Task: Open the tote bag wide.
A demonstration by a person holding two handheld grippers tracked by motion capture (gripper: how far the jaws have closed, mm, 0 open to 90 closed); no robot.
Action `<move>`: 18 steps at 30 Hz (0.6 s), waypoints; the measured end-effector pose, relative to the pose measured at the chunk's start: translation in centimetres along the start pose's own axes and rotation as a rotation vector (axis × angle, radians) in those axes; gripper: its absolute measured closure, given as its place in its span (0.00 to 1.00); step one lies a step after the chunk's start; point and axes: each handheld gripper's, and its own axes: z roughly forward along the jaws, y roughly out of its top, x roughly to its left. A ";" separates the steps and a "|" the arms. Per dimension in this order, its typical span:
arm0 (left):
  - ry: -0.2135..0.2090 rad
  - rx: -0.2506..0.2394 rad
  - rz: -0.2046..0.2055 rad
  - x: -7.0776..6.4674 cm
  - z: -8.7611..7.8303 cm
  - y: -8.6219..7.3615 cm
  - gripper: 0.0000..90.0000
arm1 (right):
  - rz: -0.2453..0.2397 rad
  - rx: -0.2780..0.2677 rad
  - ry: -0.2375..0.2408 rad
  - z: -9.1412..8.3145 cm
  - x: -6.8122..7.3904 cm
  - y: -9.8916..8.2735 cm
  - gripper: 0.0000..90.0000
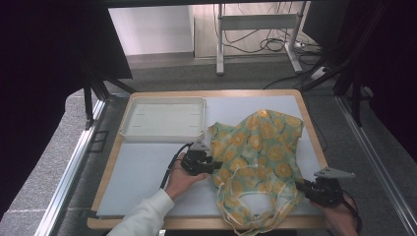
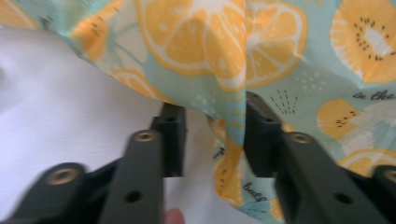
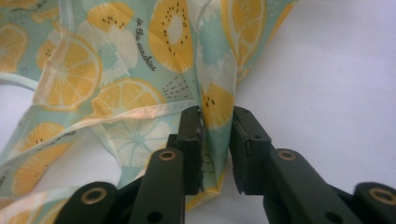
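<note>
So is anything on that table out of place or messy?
Only the fruit-print bag: it lies crumpled and bunched on the white mat, its handles trailing over the table's near edge. The white tray sits squarely, with nothing in it. Nothing spilled or damaged.

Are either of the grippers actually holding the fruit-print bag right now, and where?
Neither holds it. A fold of the fruit-print bag stands between open jaws of both left gripper and right gripper.
</note>
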 end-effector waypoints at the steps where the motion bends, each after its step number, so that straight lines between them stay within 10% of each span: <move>1: 0.003 -0.007 0.000 0.0 -0.2 0.0 0.62 | -0.001 -0.005 -0.001 -0.1 0.0 0.0 0.77; 18: -0.012 -0.041 0.042 -1.9 -4.2 -0.2 0.49 | -0.050 -0.104 0.022 -2.2 1.5 1.0 0.57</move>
